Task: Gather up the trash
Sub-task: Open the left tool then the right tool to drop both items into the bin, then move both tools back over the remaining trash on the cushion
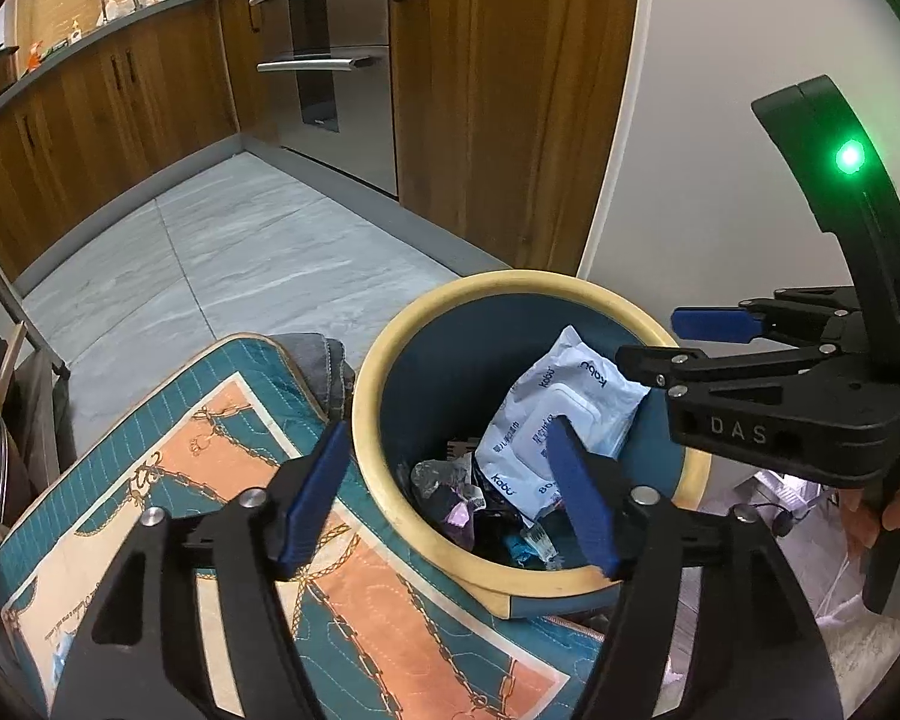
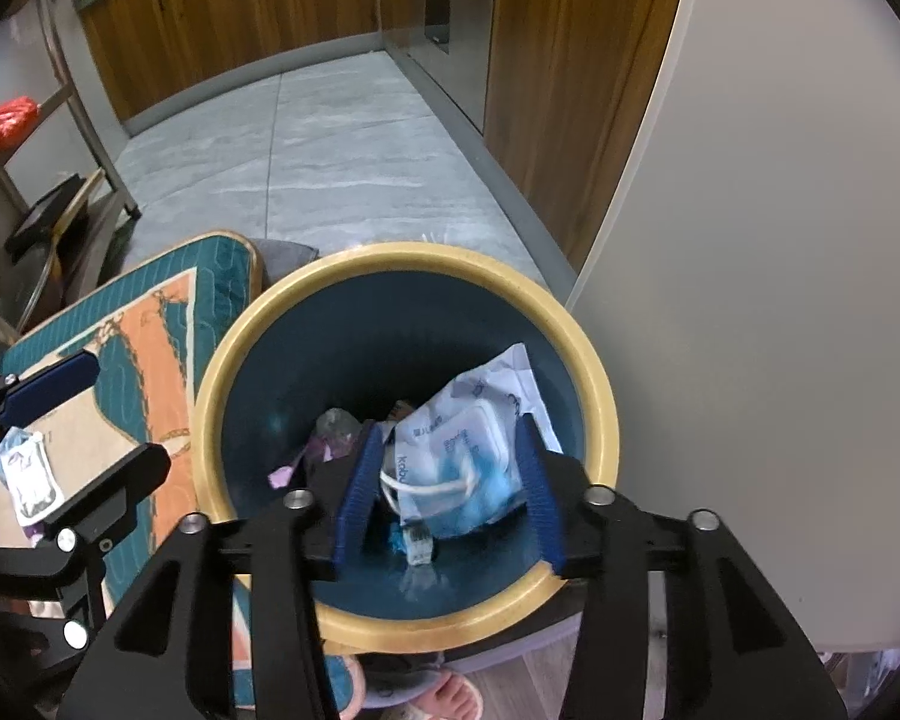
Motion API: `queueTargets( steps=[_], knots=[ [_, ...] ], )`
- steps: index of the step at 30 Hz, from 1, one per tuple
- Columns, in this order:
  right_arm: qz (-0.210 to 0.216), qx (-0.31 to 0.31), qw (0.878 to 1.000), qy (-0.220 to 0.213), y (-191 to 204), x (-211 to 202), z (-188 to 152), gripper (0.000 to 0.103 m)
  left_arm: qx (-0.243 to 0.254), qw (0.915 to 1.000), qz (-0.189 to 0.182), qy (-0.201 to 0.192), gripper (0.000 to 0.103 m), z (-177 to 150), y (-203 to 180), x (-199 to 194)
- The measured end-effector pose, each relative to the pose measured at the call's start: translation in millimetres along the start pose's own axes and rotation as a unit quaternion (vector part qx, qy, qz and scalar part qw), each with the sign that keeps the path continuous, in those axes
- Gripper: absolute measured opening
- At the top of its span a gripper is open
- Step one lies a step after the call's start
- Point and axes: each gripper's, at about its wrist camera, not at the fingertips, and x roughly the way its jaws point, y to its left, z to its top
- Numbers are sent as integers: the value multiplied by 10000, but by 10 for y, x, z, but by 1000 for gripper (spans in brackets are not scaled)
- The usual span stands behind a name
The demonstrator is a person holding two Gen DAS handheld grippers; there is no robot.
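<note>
Currently the largest item before me is the quilted mat [image 1: 168,480], teal and orange; its near edge is cut off by my left claw [image 1: 450,498] and by the frame. At its 3 o'clock edge stands the round bin [image 2: 600,408], teal inside with a cream rim; whether it rests on the mat or just beside it I cannot tell. The bin's near rim is hidden behind both claws.

Inside the bin lies the white wipes packet [image 1: 558,414], leaning against the wall at 2 o'clock. Beneath it, smaller crumpled wrappers [image 1: 450,489] lie in shadow; I cannot identify them individually.

My left claw is released, jaws spread wide, nothing between the pads; the packet lies beyond its right finger, at 1 o'clock from the gap.

My right claw [image 2: 450,486] is also released, hanging over the bin mouth. The packet appears between its pads but lower down, and the pads do not press on it.

A small white sachet [image 2: 27,474] lies on the mat at 9 o'clock of the bin, partly blurred.
</note>
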Motion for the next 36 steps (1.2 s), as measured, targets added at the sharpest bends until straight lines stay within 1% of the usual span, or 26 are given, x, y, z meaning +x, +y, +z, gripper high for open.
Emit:
queueTargets(
  steps=[4,8,10,11,13,14,18,20,28,36],
  knots=[
    [-45,23,10000,-7,-10,-1,7,63,-26,10000,57,-56,76,0,28,-19],
    [-41,115,9999,-39,-22,-24,30,70,-21,9999,130,-61,79,-5,47,-26],
    [-43,142,9999,-72,-14,-40,44,79,-34,9998,165,-74,81,-10,69,-44],
    [-38,149,9998,-101,-5,-53,53,81,-47,9998,194,-87,83,-15,95,-63],
    [-49,162,9997,-151,22,-78,70,91,-58,9996,248,-106,85,-25,129,-96],
    [-63,179,9996,-193,33,-99,80,93,-79,9995,292,-124,87,-31,160,-124],
    [-79,219,9992,-311,92,-173,120,96,-180,9987,427,-190,94,-64,290,-234],
    [-112,217,9992,-331,134,-199,135,96,-214,9982,518,-224,95,-88,358,-298],
    [-111,143,9988,-457,348,-362,179,97,-370,9955,818,-316,97,-196,615,-574],
    [-228,121,9979,-598,468,-518,172,98,-484,9929,1001,-413,97,-318,790,-859]
  ],
)
